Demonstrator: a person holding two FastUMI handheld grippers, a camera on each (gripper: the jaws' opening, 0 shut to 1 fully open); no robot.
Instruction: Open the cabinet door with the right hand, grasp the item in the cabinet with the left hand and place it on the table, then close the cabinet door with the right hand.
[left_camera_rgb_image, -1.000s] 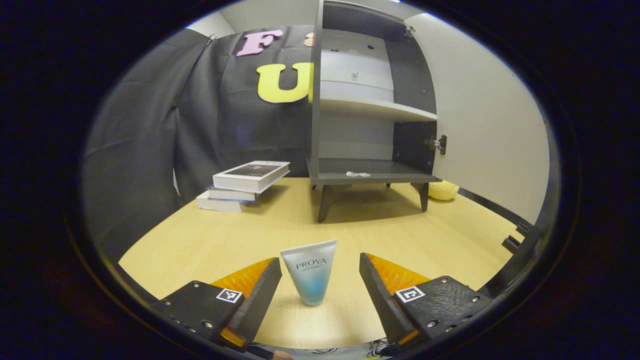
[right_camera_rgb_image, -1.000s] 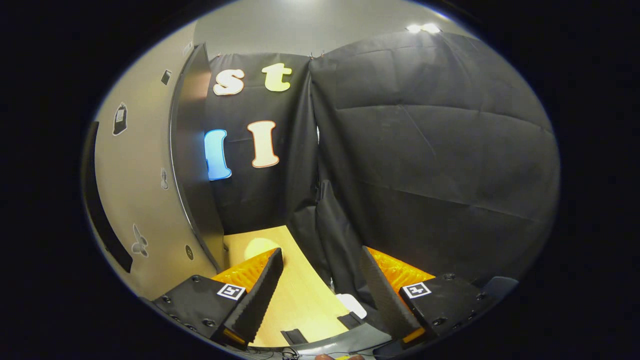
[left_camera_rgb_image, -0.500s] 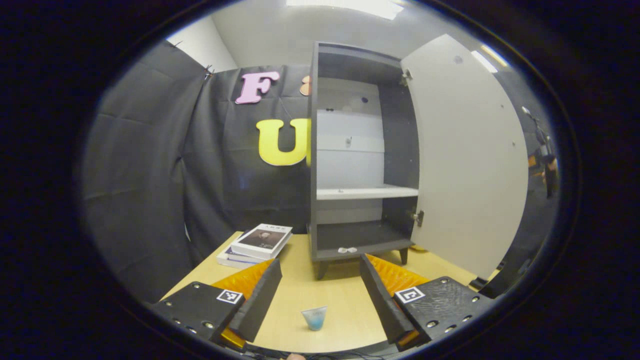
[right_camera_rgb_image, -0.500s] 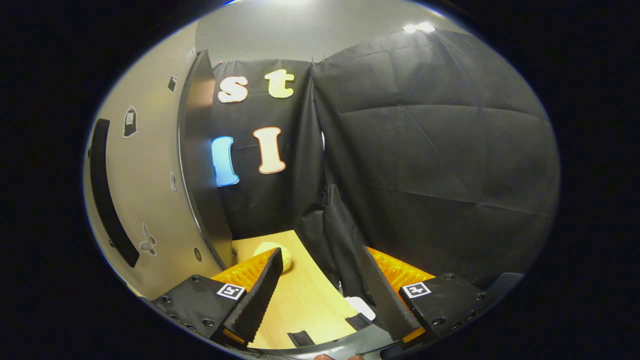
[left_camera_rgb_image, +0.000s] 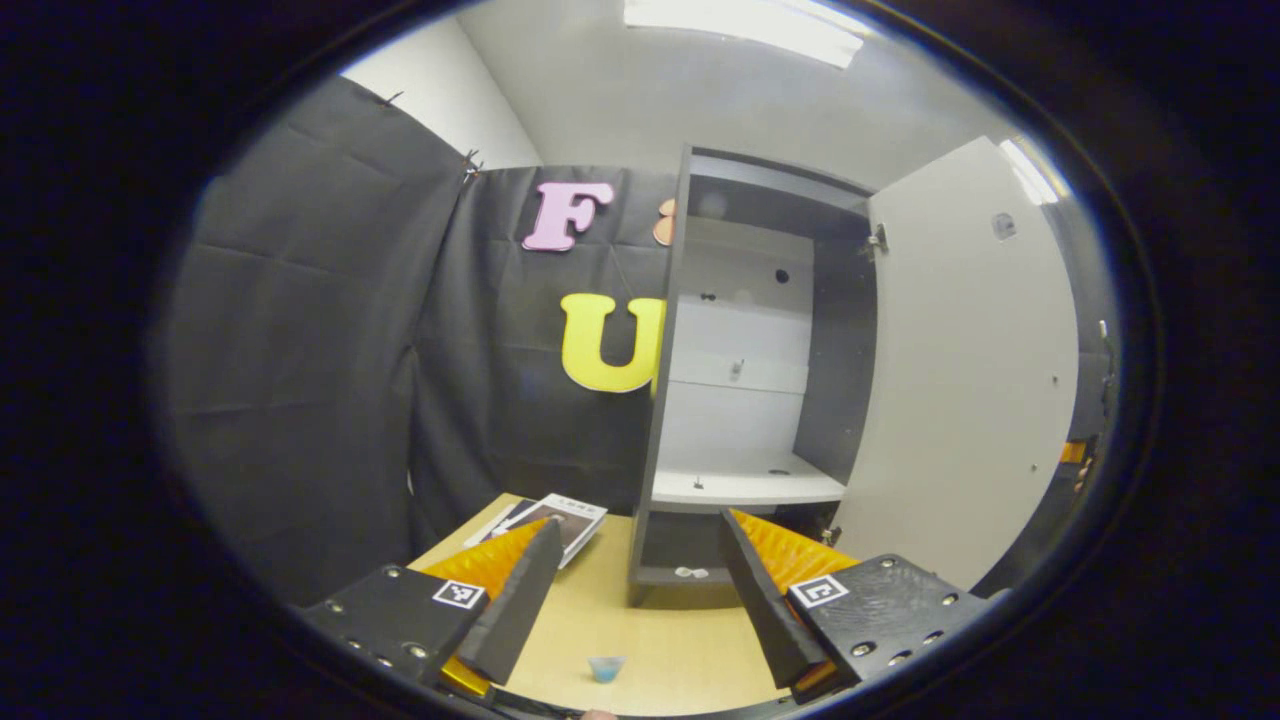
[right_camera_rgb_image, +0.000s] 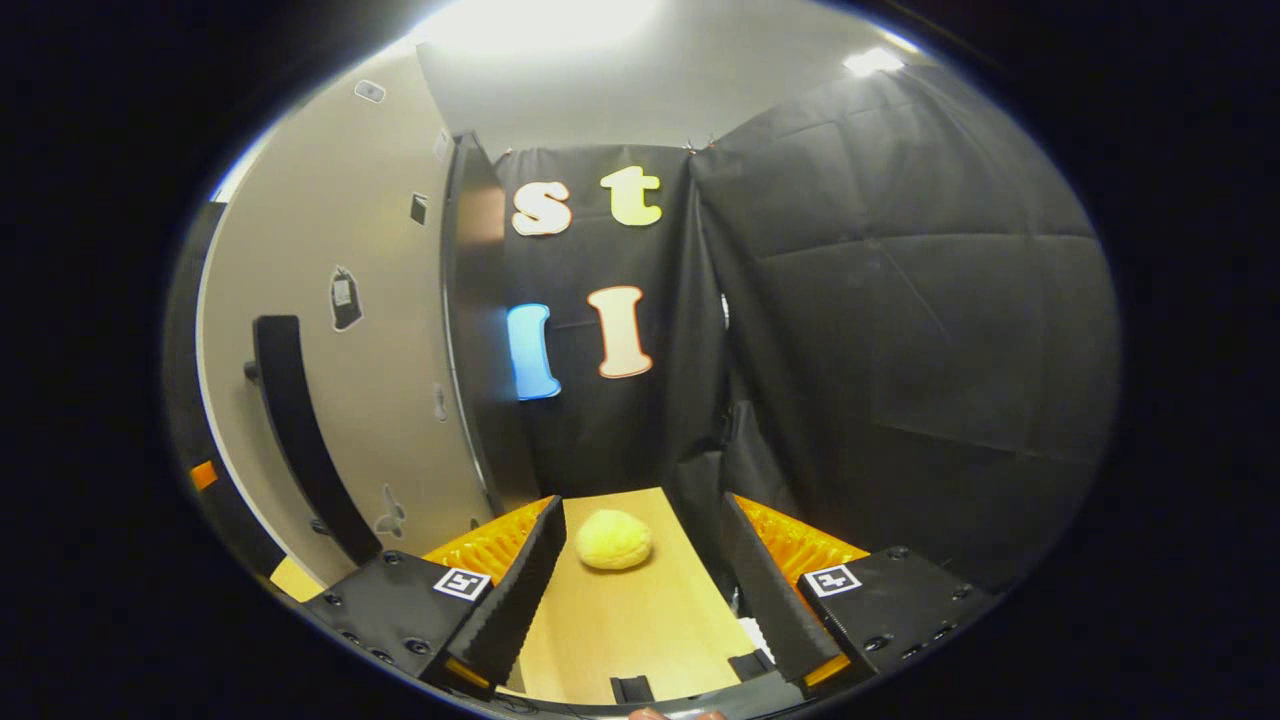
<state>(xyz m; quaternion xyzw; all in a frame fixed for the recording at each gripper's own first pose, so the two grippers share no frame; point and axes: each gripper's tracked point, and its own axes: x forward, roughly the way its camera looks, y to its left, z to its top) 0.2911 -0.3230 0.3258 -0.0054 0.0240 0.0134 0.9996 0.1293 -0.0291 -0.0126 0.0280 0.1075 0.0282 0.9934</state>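
Note:
In the left gripper view a small white and blue tube (left_camera_rgb_image: 606, 668) stands on the wooden table (left_camera_rgb_image: 660, 640), low between the fingers and well apart from them. My left gripper (left_camera_rgb_image: 635, 590) is open and holds nothing. Behind the tube stands the dark cabinet (left_camera_rgb_image: 745, 400) with a white shelf, its pale door (left_camera_rgb_image: 965, 380) swung wide open to the right. In the right gripper view my right gripper (right_camera_rgb_image: 640, 580) is open and empty. The outer face of the door (right_camera_rgb_image: 340, 330), with its long dark handle (right_camera_rgb_image: 300, 430), rises at the left of this view.
A stack of books (left_camera_rgb_image: 560, 518) lies on the table left of the cabinet. A small white scrap (left_camera_rgb_image: 686, 573) rests on the cabinet's bottom shelf. A yellow round soft object (right_camera_rgb_image: 613, 540) sits on the table (right_camera_rgb_image: 620, 620) between the right gripper's fingers, farther off.
The left gripper has drawn back and tilted up from the tube, which now looks small and low. The right gripper has turned, bringing the door handle and the yellow object into fuller view.

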